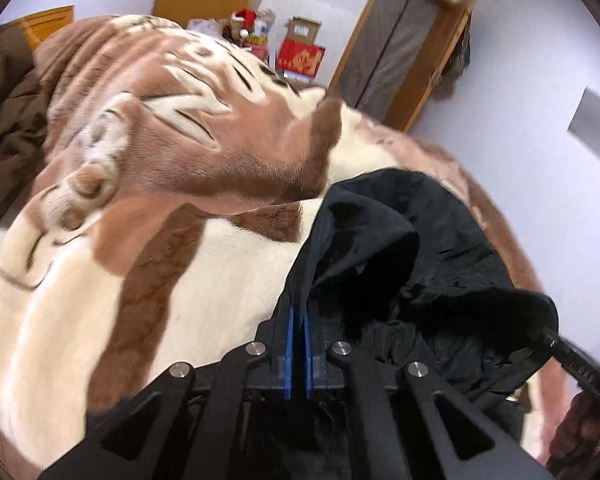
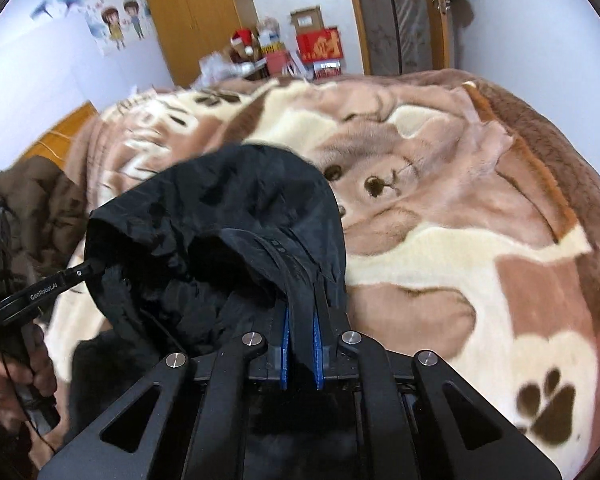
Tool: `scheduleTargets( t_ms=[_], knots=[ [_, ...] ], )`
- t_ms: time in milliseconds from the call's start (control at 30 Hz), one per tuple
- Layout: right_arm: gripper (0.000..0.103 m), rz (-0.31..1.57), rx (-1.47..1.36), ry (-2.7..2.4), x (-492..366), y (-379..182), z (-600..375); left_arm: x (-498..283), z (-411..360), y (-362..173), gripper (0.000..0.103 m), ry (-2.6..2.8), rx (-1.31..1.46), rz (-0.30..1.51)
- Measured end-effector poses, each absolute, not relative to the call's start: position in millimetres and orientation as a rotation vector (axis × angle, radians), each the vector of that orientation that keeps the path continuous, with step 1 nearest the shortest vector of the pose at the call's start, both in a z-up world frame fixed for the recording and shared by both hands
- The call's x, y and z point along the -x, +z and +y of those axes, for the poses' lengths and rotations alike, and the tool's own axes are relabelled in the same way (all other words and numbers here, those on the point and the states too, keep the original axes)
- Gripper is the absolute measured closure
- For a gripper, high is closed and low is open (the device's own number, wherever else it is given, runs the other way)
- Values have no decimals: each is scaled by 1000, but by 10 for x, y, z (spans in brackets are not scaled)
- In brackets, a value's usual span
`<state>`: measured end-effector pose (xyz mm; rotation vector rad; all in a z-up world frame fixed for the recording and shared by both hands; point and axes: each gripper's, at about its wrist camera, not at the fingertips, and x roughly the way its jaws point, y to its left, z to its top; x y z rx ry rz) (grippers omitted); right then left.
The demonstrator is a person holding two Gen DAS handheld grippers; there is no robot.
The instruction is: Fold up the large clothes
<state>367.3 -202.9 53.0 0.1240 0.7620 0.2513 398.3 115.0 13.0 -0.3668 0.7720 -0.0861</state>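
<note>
A: Seen from two wrist cameras over a bed under a plush brown-and-cream blanket printed with a bear face and paw marks. Lifted above it, between the two tools: a black jacket, bunched, with a furry dark lining showing inside.

B: And the grips?

A: Left gripper clamped tight on one edge of the fabric — blue pads nearly together, black cloth rising from between them. Right gripper likewise pinched on a thicker seam or placket, so the pads sit a little apart around it. No bare gap at either.

B: Where exactly in relation to the bed?

A: Hanging over the near part of the blanket, draped between both tools and sagging in the middle; lowest folds hidden behind the gripper bodies, so contact with the bed cannot be told. Also visible: a brown garment heaped at the bed's far left side.

B: Handling?

A: Likely soft and floppy, somewhat bulky from the lining, shell fabric probably slick — prone to sliding from a thin pinch. Best held at seams, hem or collar edges, where layers are doubled, well apart so the body spreads flat.
</note>
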Motion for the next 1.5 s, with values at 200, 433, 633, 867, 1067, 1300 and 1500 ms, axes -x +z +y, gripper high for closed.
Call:
scheduleTargets(
  t_ms=[200, 433, 633, 867, 1067, 1300, 1500],
  knots=[
    [94, 768, -148, 264, -2894, 502, -2047, -3126, 1250, 225, 99, -81, 386, 736],
    [94, 893, -216, 255, -2342, 101, -2135, -2380, 1301, -126, 98, -69, 370, 840],
    [89, 992, -203, 271, -2172, -194, -2132, -2081, 1360, -510, 97, -21, 352, 988],
    [83, 1010, -207, 221, -1962, -193, -2218, -1720, 1568, -531, 97, 52, 389, 999],
    [83, 893, -217, 226, -1915, 17, -2152, -1782, 1353, -60, 97, -50, 340, 864],
    [83, 970, -125, 298, -2214, -257, -1779, -2021, 657, -369, 94, -255, 270, 949],
    [83, 1077, -158, 283, -2250, -794, -1880, -1946, 337, -1018, 94, -265, 213, 1064]
  ],
)
